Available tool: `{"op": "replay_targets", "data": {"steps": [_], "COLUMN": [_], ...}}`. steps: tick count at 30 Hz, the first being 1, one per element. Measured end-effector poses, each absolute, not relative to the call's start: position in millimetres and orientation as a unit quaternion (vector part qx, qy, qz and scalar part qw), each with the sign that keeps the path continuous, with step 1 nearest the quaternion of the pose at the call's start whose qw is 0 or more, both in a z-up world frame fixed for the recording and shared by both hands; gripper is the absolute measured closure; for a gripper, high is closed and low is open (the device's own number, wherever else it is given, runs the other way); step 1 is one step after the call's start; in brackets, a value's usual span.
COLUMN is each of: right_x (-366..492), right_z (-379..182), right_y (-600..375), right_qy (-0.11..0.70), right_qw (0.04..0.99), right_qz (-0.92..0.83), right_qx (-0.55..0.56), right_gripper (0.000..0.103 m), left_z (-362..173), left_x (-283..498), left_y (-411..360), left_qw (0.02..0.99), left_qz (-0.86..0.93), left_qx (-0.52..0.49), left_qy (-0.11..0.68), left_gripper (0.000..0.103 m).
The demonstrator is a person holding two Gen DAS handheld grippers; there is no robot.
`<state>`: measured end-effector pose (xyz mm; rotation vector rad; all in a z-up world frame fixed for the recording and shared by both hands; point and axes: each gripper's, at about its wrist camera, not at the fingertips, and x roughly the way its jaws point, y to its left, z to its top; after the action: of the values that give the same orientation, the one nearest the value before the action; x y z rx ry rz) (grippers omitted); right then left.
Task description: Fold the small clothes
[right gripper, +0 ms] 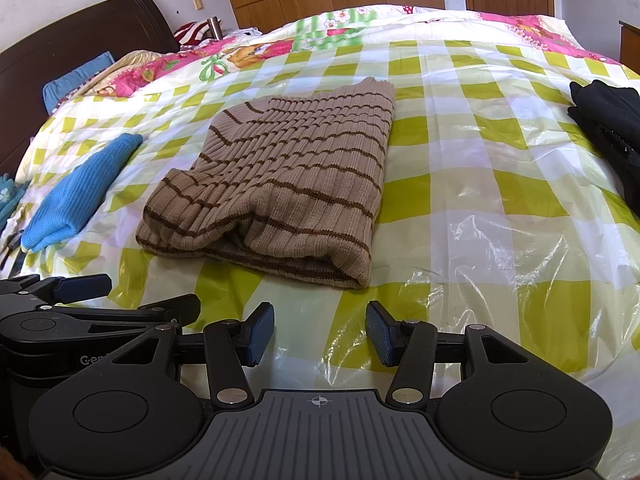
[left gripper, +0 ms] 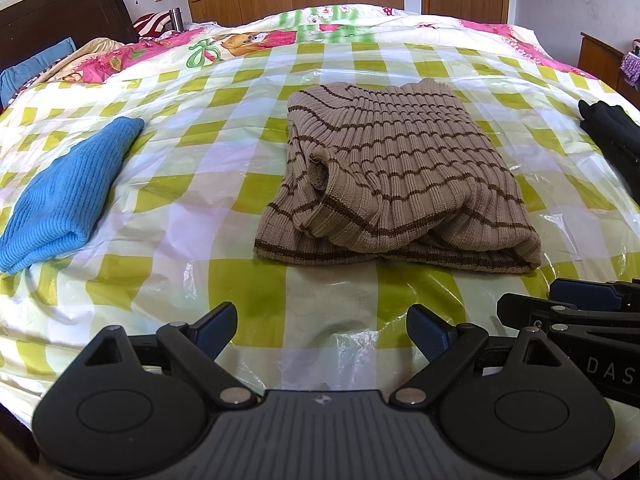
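A tan ribbed sweater with brown stripes (left gripper: 396, 176) (right gripper: 280, 188) lies folded into a thick rectangle in the middle of the bed. My left gripper (left gripper: 322, 332) hovers open just short of its near edge, nothing between the blue pads. My right gripper (right gripper: 320, 334) is also open and empty, near the sweater's near right corner. Each gripper shows at the edge of the other's view: the right gripper (left gripper: 580, 308) beside the left, the left gripper (right gripper: 80, 292) beside the right.
A folded blue knit garment (left gripper: 64, 196) (right gripper: 80, 192) lies to the left. A black garment (left gripper: 616, 136) (right gripper: 612, 124) sits at the right edge. The green-checked plastic sheet (left gripper: 224, 240) (right gripper: 480, 184) covers the bed; headboard, pillows and wardrobe stand beyond.
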<state>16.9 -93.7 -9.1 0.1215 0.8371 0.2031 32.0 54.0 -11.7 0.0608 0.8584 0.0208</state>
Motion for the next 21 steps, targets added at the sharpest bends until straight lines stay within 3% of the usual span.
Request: {"op": "replay_targets", "data": {"steps": [21], "right_x": [16.5], "right_z": [-9.1], "right_y": [-93.6], "right_qy": [0.406], "right_qw": [0.907], "right_qz": [0.099], "right_qx": [0.059], "right_gripper": [0.053], "left_z": [-10.9], "left_x": [30.8], "left_y": [53.6], "left_qw": [0.909], "left_qz": [0.010], "left_qx": [0.031], "left_qy": [0.415], "left_gripper": [0.003]}}
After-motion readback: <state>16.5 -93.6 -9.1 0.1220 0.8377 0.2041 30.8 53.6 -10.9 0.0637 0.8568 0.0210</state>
